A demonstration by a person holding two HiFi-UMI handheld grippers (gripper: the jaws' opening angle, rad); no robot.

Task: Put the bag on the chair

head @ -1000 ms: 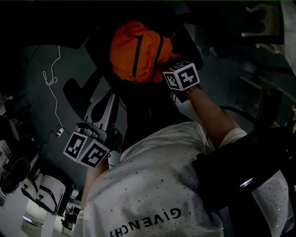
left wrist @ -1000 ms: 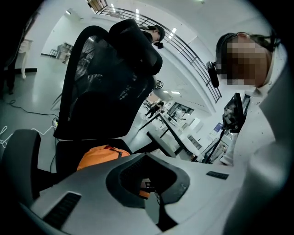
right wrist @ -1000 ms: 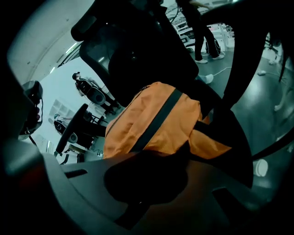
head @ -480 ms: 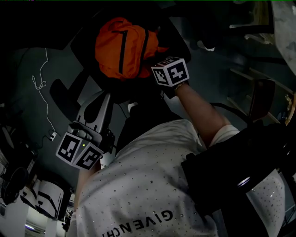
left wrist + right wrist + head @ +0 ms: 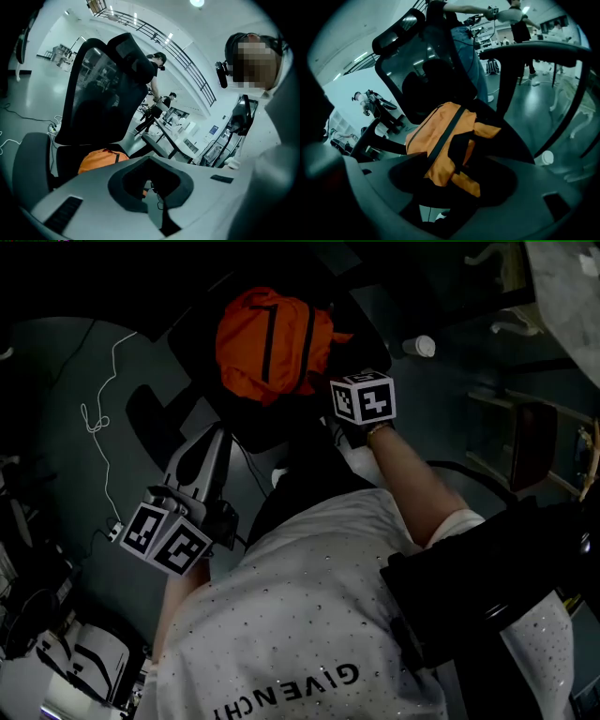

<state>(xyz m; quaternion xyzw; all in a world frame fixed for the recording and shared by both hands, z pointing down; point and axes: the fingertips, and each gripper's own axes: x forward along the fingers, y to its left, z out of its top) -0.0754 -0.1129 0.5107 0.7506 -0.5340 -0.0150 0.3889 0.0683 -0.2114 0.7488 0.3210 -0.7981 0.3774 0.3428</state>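
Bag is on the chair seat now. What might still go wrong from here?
The jaws of the right gripper have just been opening, yet a flap of the orange bag lies between them: withdrawing could snag it and drag the bag off the chair. The bag also looks heaped rather than flat, so it may tip forward.

The person's white shirt point(image 5: 300, 615) carries the print "GIVENCH", seen upside down; nothing else is legible.

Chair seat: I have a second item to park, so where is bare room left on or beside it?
The orange bag fills the back of the chair seat, against the backrest; only the dark strip in front of it is bare. Off the chair, open floor lies left of the white cable; right of the chair stands a cup.
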